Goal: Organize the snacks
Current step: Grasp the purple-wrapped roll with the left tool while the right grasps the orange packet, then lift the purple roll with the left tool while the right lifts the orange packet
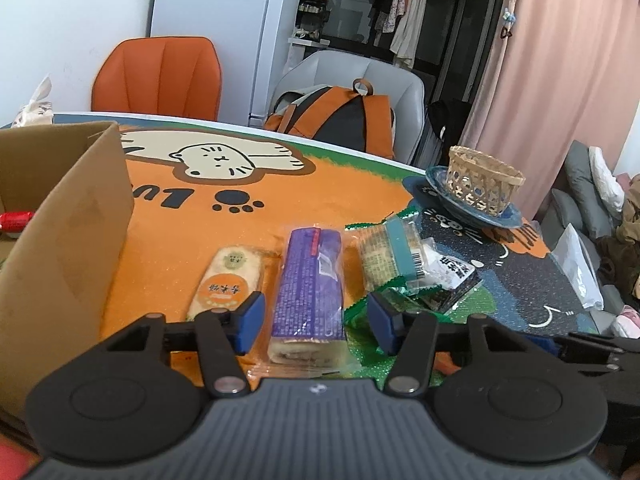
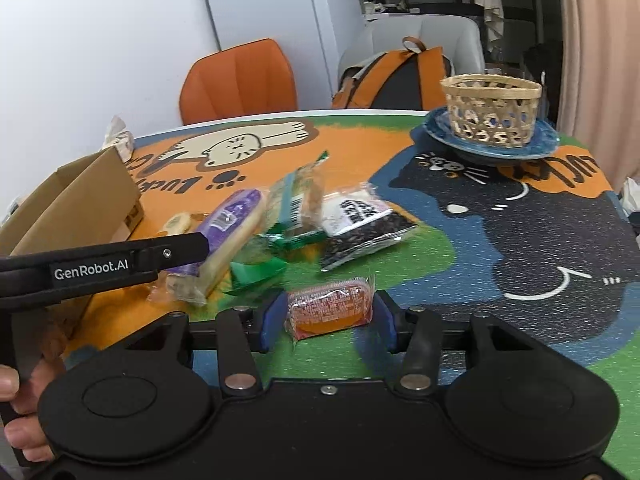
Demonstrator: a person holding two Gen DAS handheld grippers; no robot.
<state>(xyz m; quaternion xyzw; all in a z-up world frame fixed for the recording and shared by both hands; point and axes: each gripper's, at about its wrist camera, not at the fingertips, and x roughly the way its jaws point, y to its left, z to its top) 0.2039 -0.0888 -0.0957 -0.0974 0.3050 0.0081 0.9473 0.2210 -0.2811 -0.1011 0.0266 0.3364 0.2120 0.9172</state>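
From the left wrist view, the left claw [image 1: 313,322] stood partly open around the near end of the purple-wrapped cake roll [image 1: 308,284], which lay lengthwise on the counter [image 1: 168,216]; a gap showed between each blue pad and the wrapper, so nothing was gripped. Just left of the roll lay a cream rice-cracker packet [image 1: 228,276], and past that stood the cardboard box [image 1: 68,240]. Just right of the roll sat a teal-banded packet [image 1: 390,258] over green wrappers and a black-and-white packet [image 1: 452,272]. Farther right and back from the roll, a woven basket [image 1: 480,184] rested on a blue plate [image 1: 440,196]. From the right wrist view, the right claw [image 2: 329,320] was narrowed about a small red-orange jelly packet [image 2: 330,310] on the counter, the right pad touching its edge and the left pad just beside it; whether it pressed firmly I cannot tell. The jelly packet lay near and in front of the cake roll, beside which the left claw's black arm reached in, with fingers of a hand [image 2: 16,404] at the lower left edge.
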